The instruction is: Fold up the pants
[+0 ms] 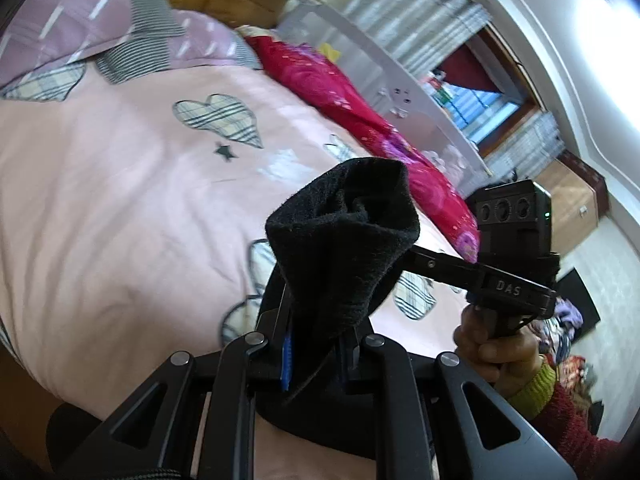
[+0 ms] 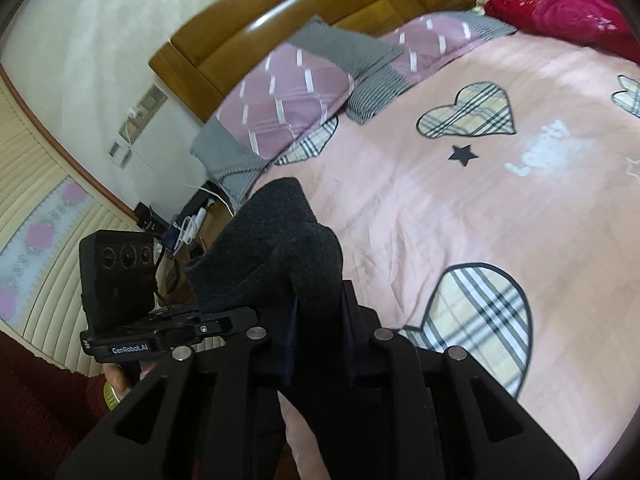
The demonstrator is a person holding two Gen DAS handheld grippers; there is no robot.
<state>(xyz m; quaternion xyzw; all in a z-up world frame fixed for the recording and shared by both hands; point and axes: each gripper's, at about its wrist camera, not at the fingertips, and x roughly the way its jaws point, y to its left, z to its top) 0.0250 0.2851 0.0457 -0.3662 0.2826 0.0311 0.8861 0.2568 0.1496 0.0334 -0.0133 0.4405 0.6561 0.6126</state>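
The pants are black fleecy fabric, lifted above the pink bed. My left gripper is shut on a bunched edge of them, and the cloth bulges up over its fingers. My right gripper is shut on another part of the pants, which stand up in a thick fold between its jaws. The right gripper also shows in the left wrist view, reaching into the cloth from the right. The left gripper body shows at the left of the right wrist view. The rest of the pants hangs below, hidden.
The pink duvet with plaid hearts covers the bed. Purple and grey pillows lie at the wooden headboard. A red quilt lies along the far side by a white rail. A bedside corner with cables is at the left.
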